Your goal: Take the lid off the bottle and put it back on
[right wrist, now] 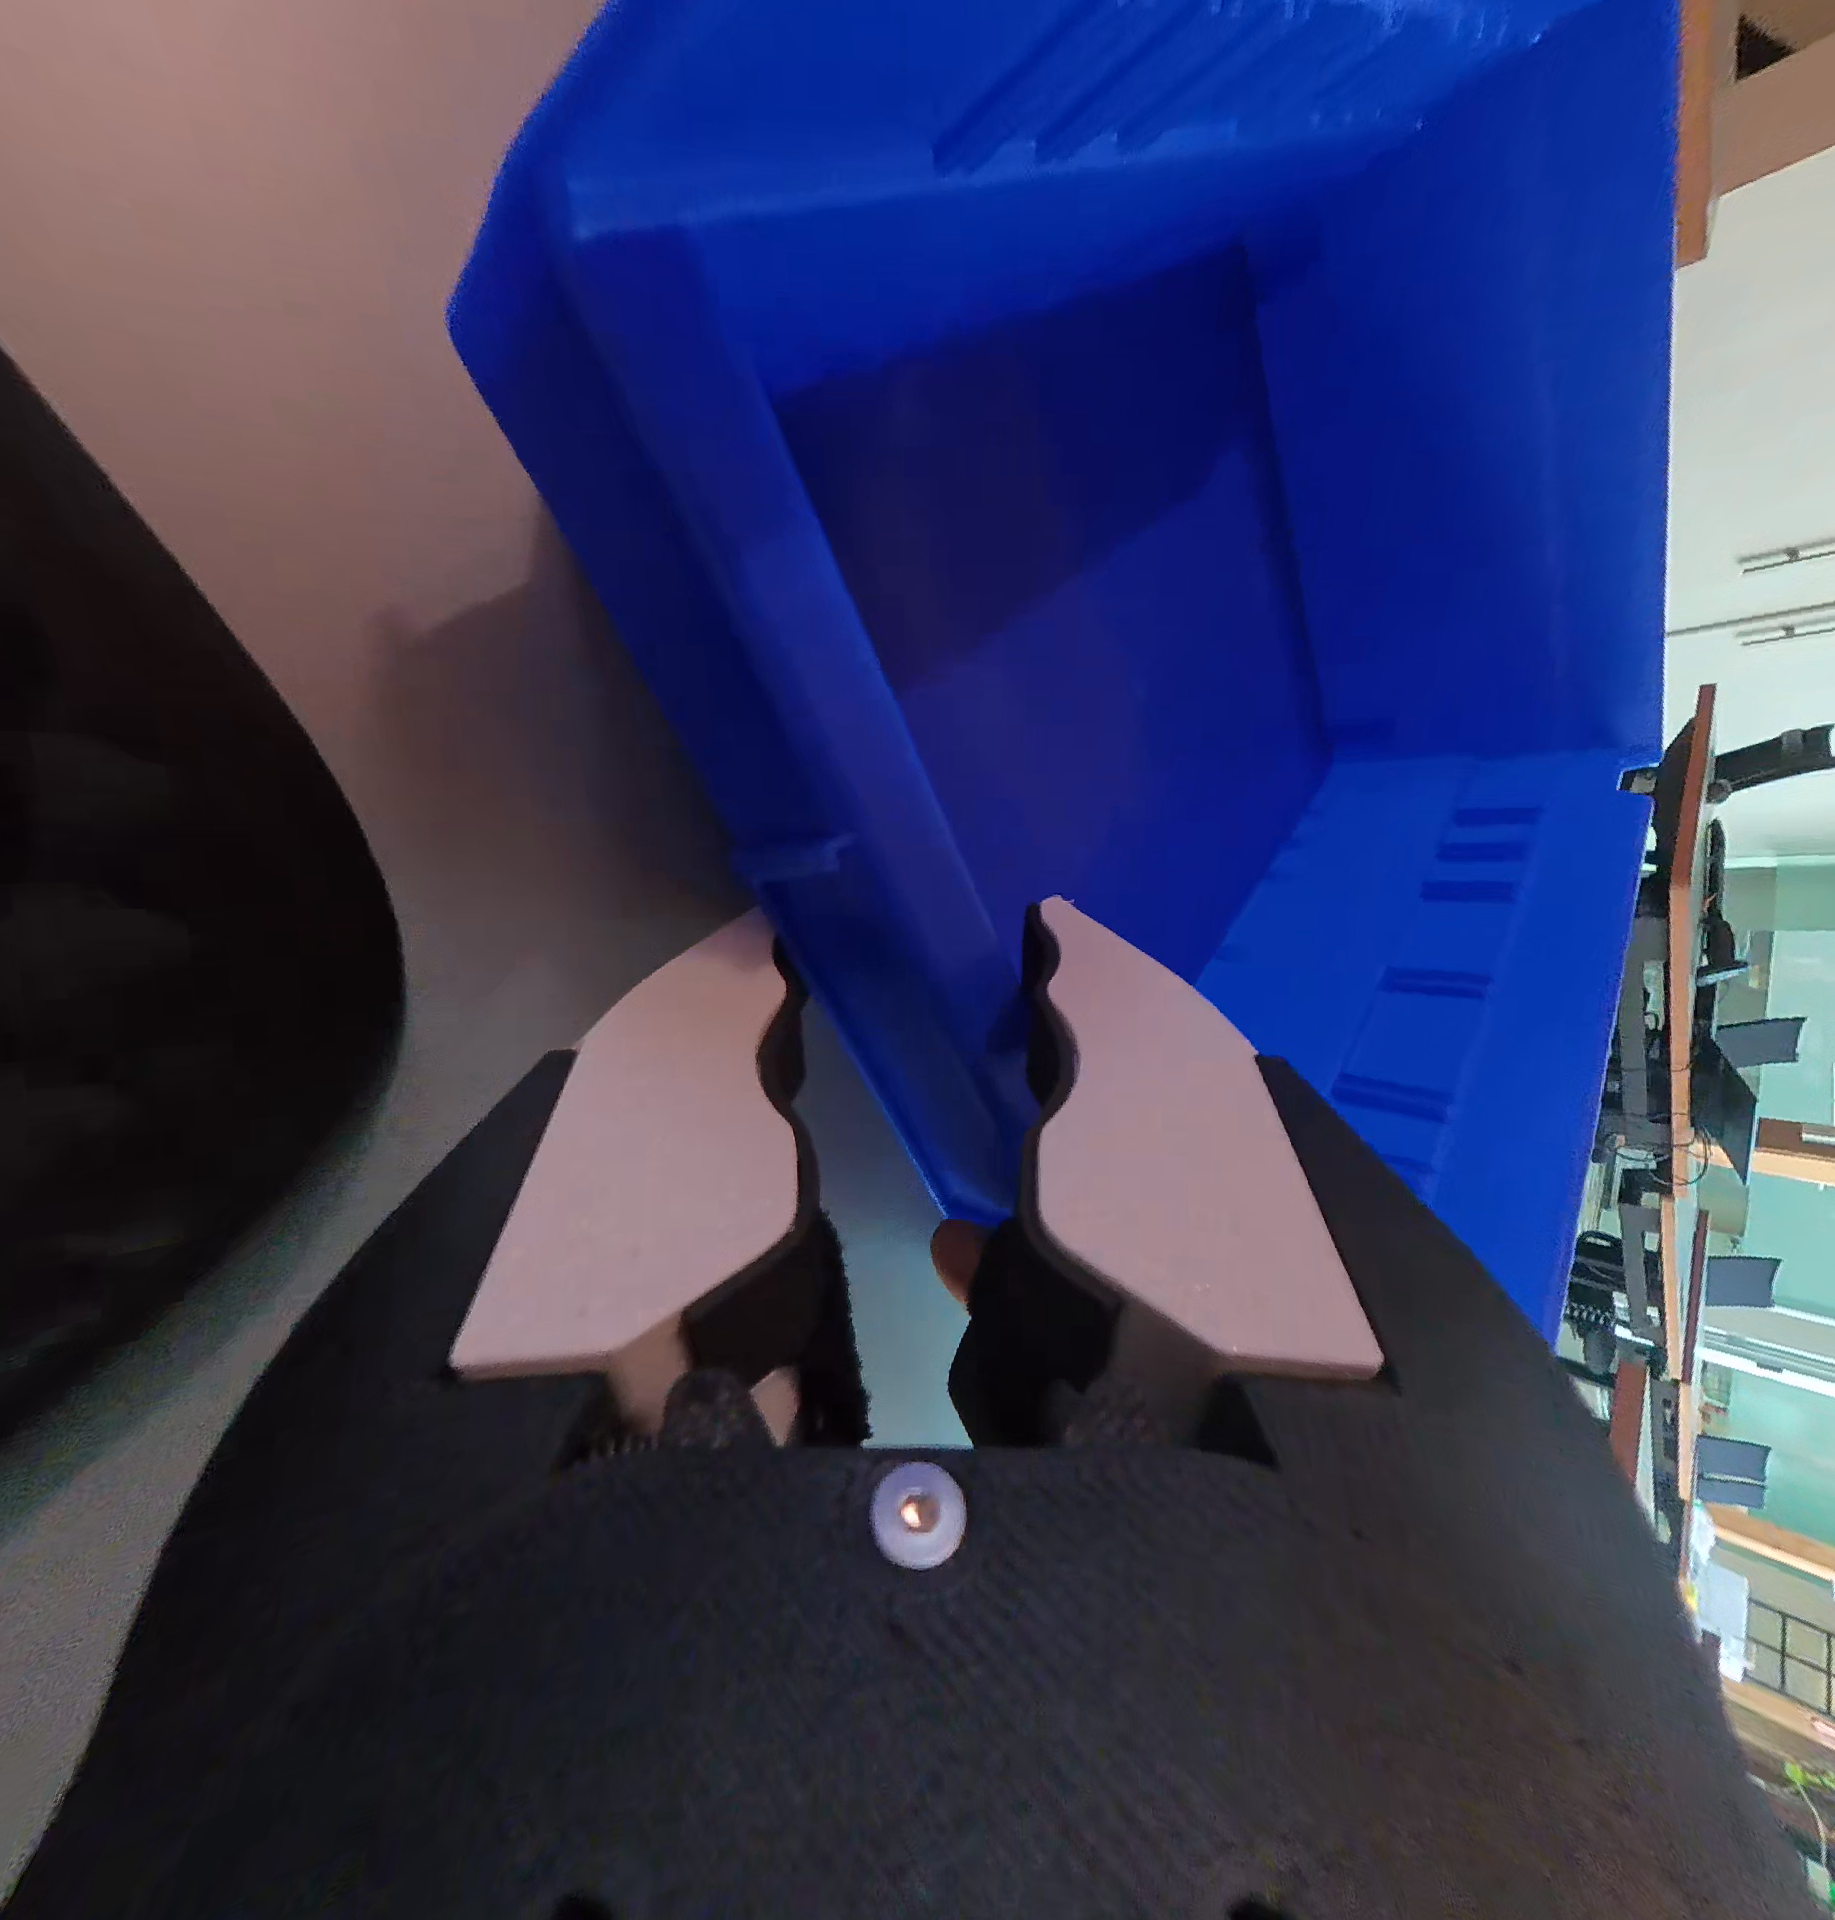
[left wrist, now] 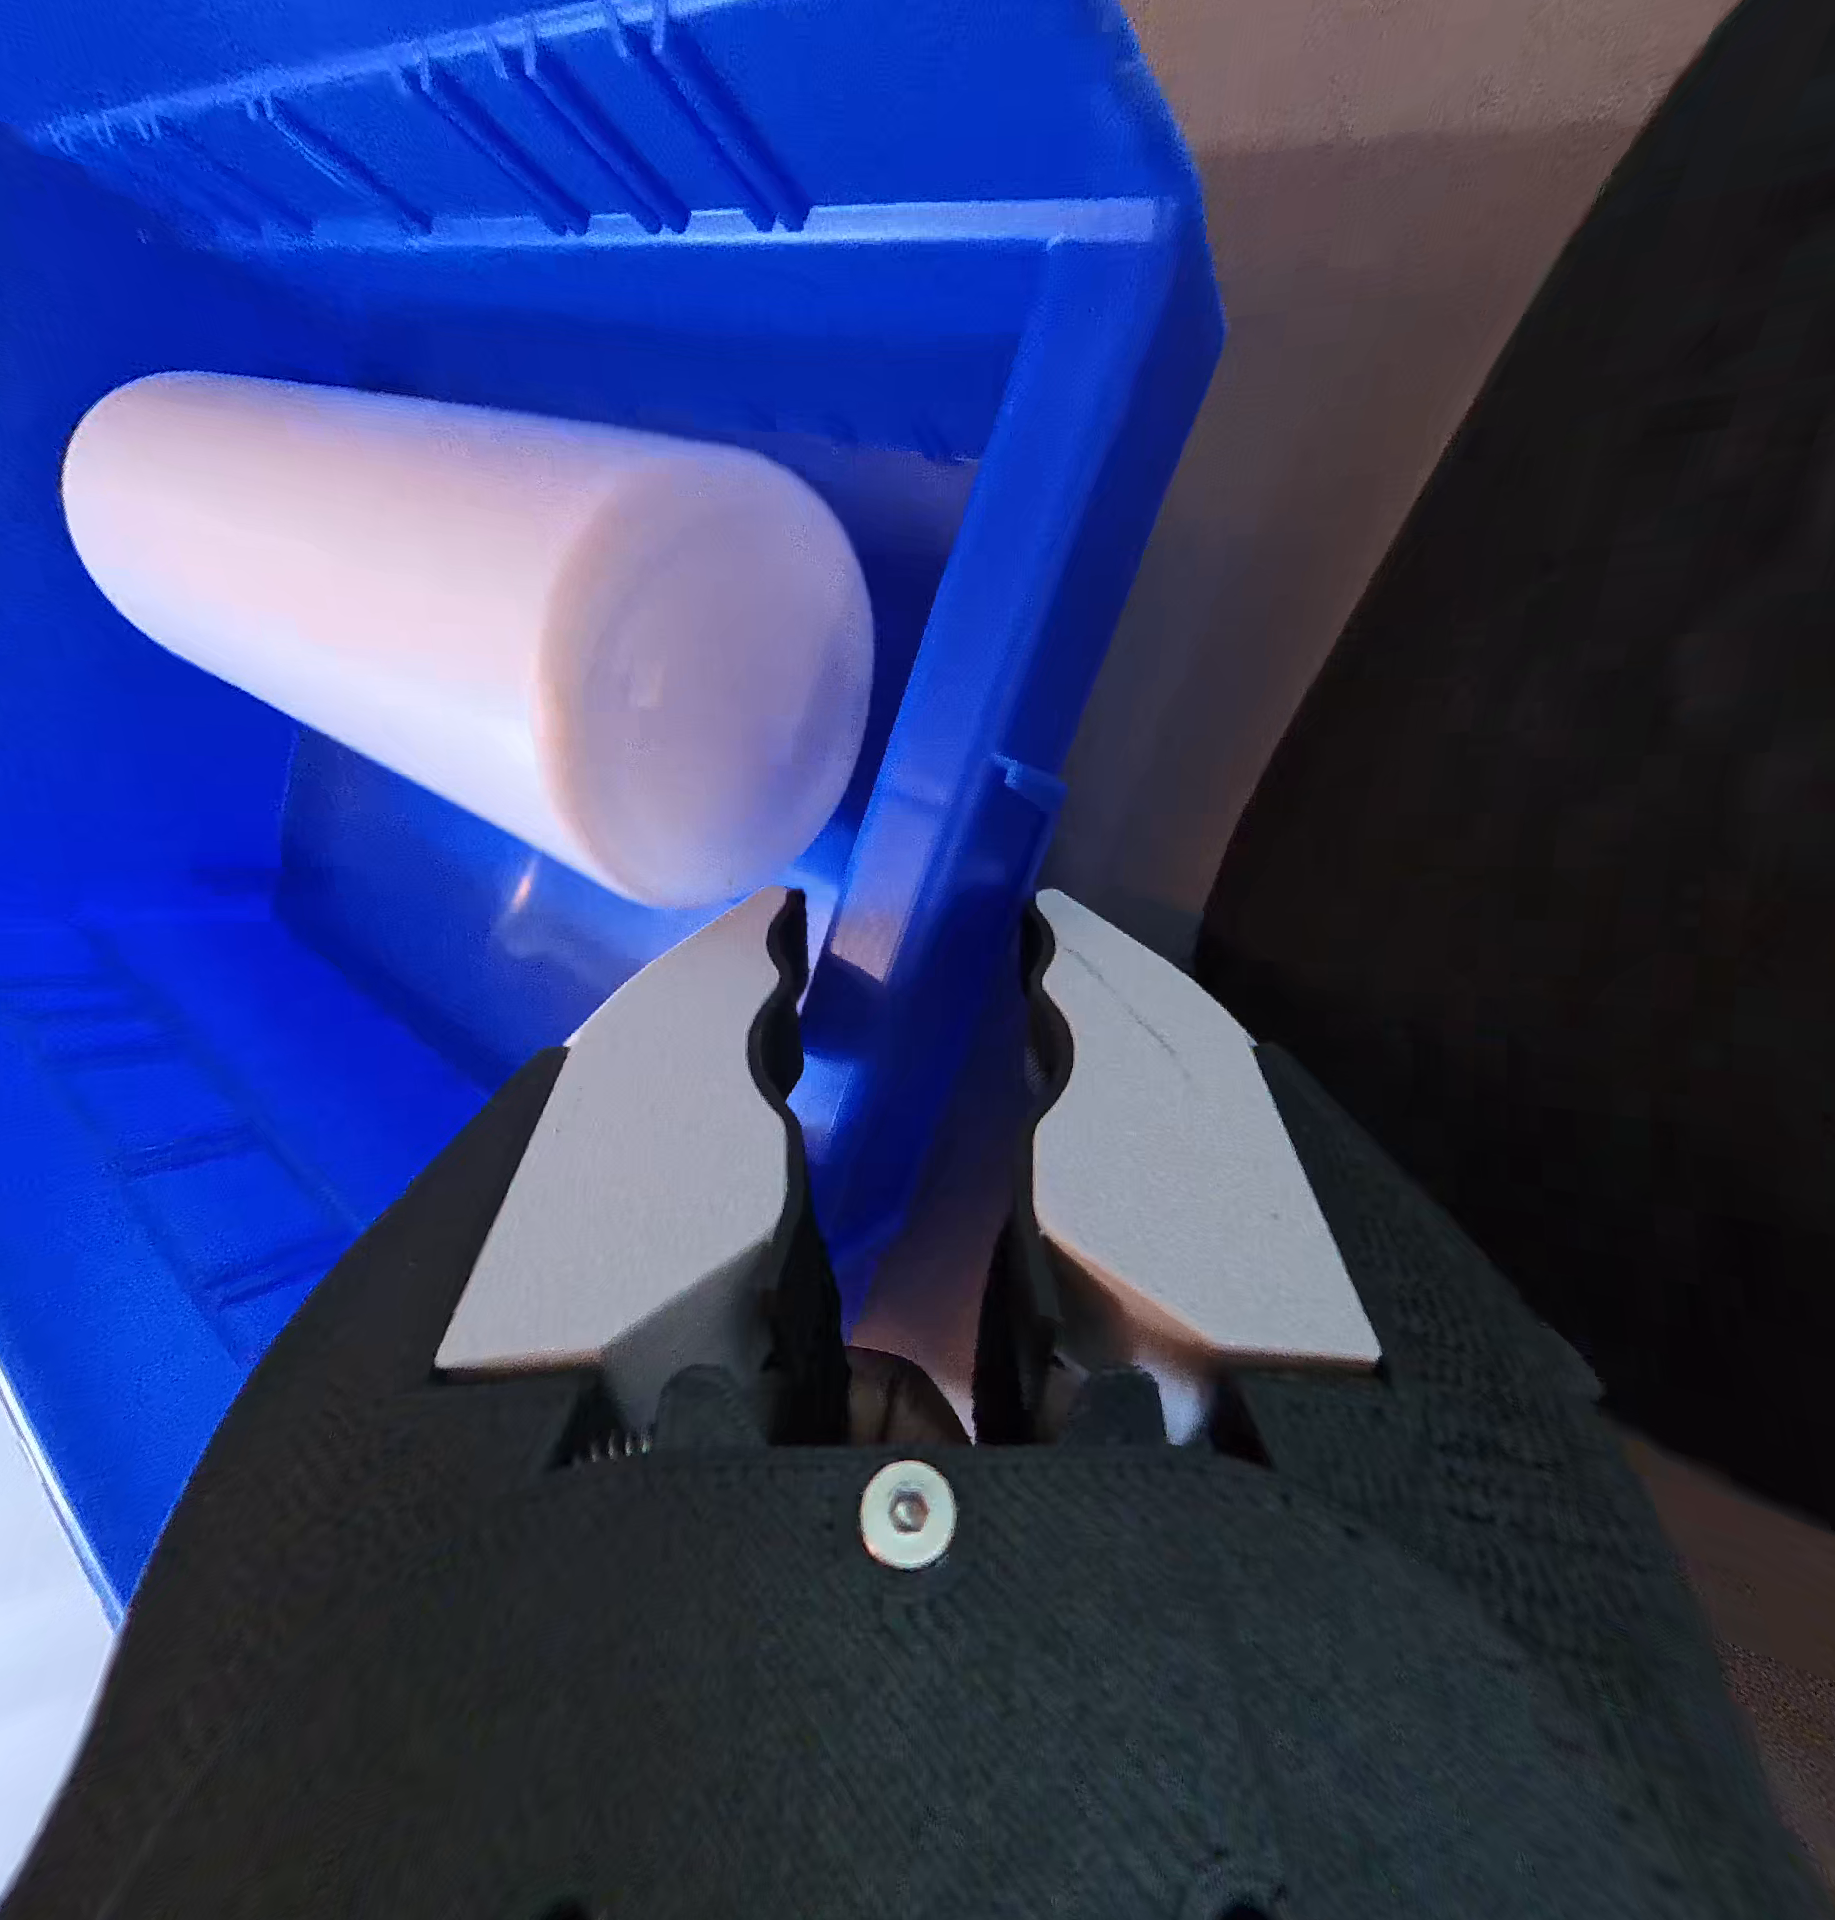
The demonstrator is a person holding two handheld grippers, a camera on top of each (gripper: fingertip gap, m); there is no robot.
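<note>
Sideways, pale bottle point(left wrist: 393, 613), blue bin point(left wrist: 217, 1039)

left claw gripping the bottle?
No. The left claw is clamped on the blue bin's wall; the white bottle lies beside it.

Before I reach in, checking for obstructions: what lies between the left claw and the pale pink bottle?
Left wrist view: the blue plastic bin's wall, gripped by the left claw, separates it from the pale pink cylindrical bottle.
</note>
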